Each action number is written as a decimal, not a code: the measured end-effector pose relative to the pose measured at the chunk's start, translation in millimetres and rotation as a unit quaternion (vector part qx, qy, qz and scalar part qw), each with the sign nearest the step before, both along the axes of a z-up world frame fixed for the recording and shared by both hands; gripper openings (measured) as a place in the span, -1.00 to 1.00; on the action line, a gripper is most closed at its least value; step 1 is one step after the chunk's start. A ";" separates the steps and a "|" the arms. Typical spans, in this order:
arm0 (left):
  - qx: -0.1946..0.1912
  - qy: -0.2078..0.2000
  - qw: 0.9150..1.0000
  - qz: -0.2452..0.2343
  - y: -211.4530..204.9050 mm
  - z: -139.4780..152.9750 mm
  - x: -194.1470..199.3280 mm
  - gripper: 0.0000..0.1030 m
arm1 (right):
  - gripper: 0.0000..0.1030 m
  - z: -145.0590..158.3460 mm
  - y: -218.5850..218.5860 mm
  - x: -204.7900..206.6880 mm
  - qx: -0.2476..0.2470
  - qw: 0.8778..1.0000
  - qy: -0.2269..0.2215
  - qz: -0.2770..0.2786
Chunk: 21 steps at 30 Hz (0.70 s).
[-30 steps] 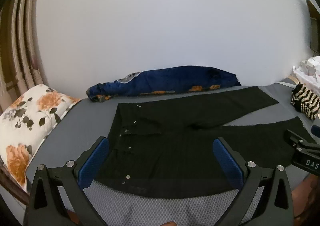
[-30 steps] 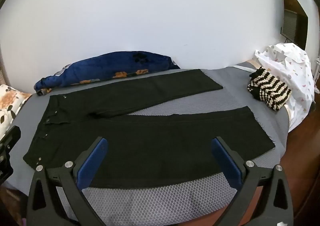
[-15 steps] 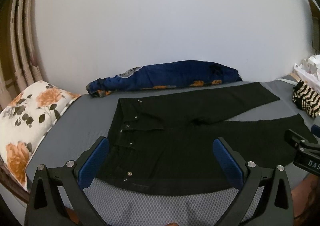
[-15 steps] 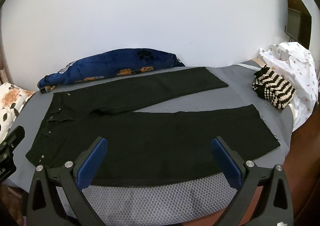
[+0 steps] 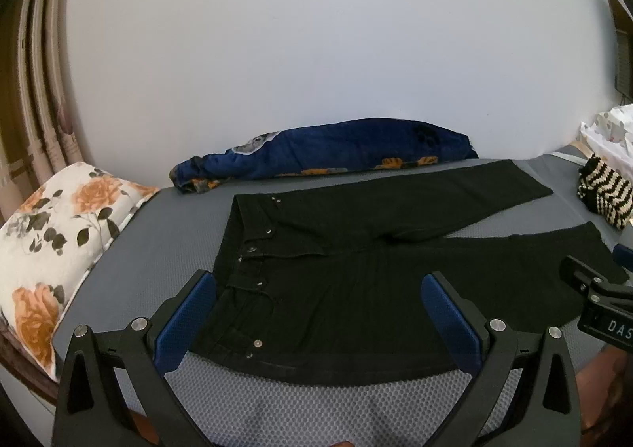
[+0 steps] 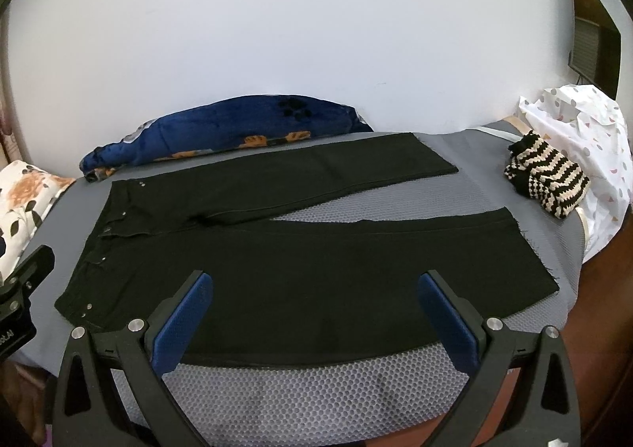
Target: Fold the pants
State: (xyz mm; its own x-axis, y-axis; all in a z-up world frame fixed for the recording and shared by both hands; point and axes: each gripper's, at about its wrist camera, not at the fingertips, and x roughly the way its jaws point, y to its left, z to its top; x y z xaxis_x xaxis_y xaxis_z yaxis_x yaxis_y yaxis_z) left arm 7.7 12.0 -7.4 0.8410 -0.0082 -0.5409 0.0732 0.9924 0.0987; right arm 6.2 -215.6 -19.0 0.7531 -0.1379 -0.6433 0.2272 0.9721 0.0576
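Overhead, the left gripper (image 5: 318, 290) and right gripper (image 6: 314, 290), jaws spread wide and seemingly empty, hover at frame bottom above black pants (image 6: 300, 249) lying flat on a grey mattress (image 6: 316, 387).

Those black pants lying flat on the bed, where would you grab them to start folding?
Probably the near leg of the black pants: left gripper at the waistband corner, right gripper at the hem corner. Come in low from the near bed edge. The legs lie flat, splayed in a V, so lifting the near edge lets that leg fold onto the far leg. Both jaws stand open.
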 end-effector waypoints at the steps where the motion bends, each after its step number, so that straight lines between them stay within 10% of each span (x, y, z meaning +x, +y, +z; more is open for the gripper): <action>1: 0.000 0.000 1.000 0.000 0.3 -0.2 0.0 1.00 | 1.00 0.1 0.1 -0.2 0.000 1.000 -0.001 0.000; 21: 0.005 -0.003 1.000 0.005 10.1 5.9 -11.0 1.00 | 1.00 1.2 15.1 -5.4 0.004 1.000 -0.011 0.024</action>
State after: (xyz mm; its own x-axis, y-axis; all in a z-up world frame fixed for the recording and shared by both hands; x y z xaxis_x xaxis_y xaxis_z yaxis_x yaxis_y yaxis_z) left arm -3.3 22.1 -1.6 0.8444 0.0061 -0.5357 0.0624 0.9920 0.1096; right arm 0.8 -200.5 -17.7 0.7721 -0.0956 -0.6282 0.1788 0.9814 0.0705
